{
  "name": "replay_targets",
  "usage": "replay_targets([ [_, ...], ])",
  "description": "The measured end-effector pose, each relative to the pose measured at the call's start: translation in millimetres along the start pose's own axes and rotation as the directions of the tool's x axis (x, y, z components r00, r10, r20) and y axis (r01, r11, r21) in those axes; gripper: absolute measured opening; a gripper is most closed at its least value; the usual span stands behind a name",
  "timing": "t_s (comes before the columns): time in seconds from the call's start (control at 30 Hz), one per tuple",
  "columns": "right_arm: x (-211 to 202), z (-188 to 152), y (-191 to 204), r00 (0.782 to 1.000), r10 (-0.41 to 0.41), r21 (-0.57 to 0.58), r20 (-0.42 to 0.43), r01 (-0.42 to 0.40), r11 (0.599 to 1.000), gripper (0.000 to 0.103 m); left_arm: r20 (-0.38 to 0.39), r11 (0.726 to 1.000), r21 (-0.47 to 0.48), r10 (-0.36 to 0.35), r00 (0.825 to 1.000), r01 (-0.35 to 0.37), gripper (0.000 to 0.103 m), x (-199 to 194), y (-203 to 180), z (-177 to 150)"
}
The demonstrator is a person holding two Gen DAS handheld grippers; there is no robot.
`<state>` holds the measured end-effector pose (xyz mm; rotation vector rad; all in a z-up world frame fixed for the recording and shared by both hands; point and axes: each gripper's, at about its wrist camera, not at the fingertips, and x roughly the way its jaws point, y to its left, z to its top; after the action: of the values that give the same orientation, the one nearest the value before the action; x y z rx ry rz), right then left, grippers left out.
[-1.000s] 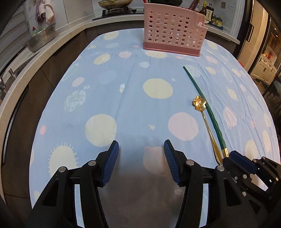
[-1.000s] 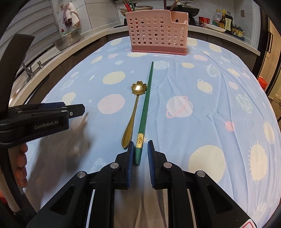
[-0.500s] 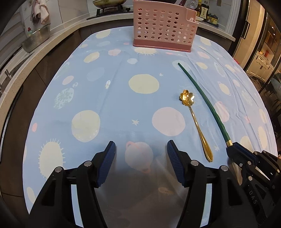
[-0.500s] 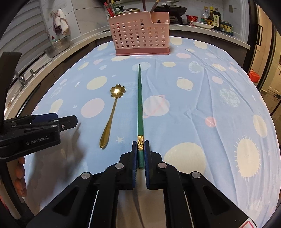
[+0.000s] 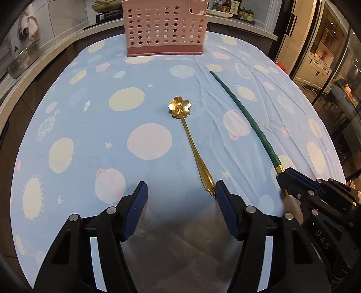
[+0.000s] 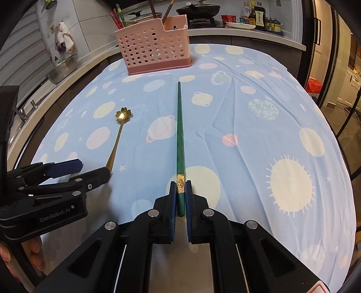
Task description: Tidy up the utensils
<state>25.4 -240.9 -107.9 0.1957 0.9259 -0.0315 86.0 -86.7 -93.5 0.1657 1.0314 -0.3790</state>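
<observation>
A gold spoon [image 5: 191, 144] with a flower-shaped bowl lies on the blue planet-print tablecloth [image 5: 90, 146]. My left gripper [image 5: 180, 187] stands open just above the cloth. The spoon's handle tip lies between the fingers, right beside the inner face of the right fingertip [image 5: 220, 189]. My right gripper [image 6: 180, 187] is shut on the gold-banded end of a green chopstick [image 6: 179, 130], which points toward the pink perforated holder [image 6: 155, 51] at the far edge. From the right wrist view, the spoon [image 6: 117, 139] and left gripper [image 6: 79, 169] are at the left.
The holder holds several chopsticks and utensils. A counter curves behind the table, with a metal bowl [image 6: 62, 69] at the left, a pan [image 6: 198, 9] on the stove and bottles [image 6: 257, 14]. A person's fingers [image 6: 33, 254] show bottom left.
The right jaws closed on the chopstick's end and swung it to the right, away from the spoon. The left gripper slid right until the spoon's handle tip came between its fingers.
</observation>
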Motion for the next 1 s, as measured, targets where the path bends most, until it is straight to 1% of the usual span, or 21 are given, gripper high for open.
replay_targets([
  [0.07,-0.4,-0.7,-0.8,1.000,0.003,0.000,0.000,-0.003,1.000,0.007,0.006,1.000,0.009,0.005,1.000,-0.005,0.057,-0.3,-2.7,-0.8],
  [0.13,0.0,-0.3,-1.9,1.000,0.007,-0.002,-0.001,-0.007,1.000,0.007,0.010,1.000,0.012,0.003,1.000,-0.003,0.051,-0.9,-4.3,-1.5],
  [0.23,0.8,-1.3,-2.5,1.000,0.010,-0.004,-0.001,-0.010,1.000,0.007,0.015,1.000,0.015,0.005,1.000,-0.005,0.046,-1.4,-5.0,-1.8],
  [0.33,0.6,-1.9,-1.5,1.000,0.014,-0.006,-0.001,-0.014,1.000,0.007,0.016,1.000,0.001,-0.007,1.000,0.007,0.045,-1.2,-2.7,-1.2],
  [0.47,-0.1,-1.7,-0.6,1.000,0.016,-0.004,0.001,-0.016,1.000,0.007,0.008,0.998,-0.027,-0.048,0.999,0.048,0.045,-1.4,0.4,3.4],
  [0.67,0.8,-1.3,-1.3,1.000,0.014,-0.003,-0.004,-0.014,1.000,0.007,0.016,1.000,0.004,-0.031,0.999,0.031,0.044,2.0,-6.3,3.8],
  [0.73,0.6,-1.3,-1.1,1.000,0.014,-0.004,-0.004,-0.014,1.000,0.007,0.018,1.000,0.007,-0.029,0.999,0.029,0.032,1.6,-4.8,3.6],
  [0.77,0.5,-1.2,-0.9,1.000,0.014,-0.003,-0.005,-0.014,1.000,0.007,0.018,0.999,0.004,-0.032,0.999,0.032,0.031,1.2,-3.4,3.4],
  [0.8,0.6,-1.0,-1.0,1.000,0.014,-0.004,-0.005,-0.014,1.000,0.007,0.017,0.999,0.002,-0.037,0.999,0.037,0.027,0.8,-1.9,3.2],
  [0.83,0.5,-0.9,-0.7,1.000,0.015,-0.005,-0.005,-0.015,1.000,0.007,0.016,0.999,0.003,-0.038,0.999,0.038,0.020,0.4,-0.9,2.7],
  [0.9,0.6,-0.8,0.1,1.000,0.016,-0.008,-0.005,-0.016,1.000,0.007,0.011,0.998,0.000,-0.055,0.998,0.055,0.011,-0.7,1.4,1.6],
  [1.0,-0.9,-0.5,2.9,1.000,0.020,-0.016,-0.002,-0.020,1.000,0.007,0.005,0.998,-0.001,-0.066,0.998,0.066,0.011,-2.7,3.4,0.1],
])
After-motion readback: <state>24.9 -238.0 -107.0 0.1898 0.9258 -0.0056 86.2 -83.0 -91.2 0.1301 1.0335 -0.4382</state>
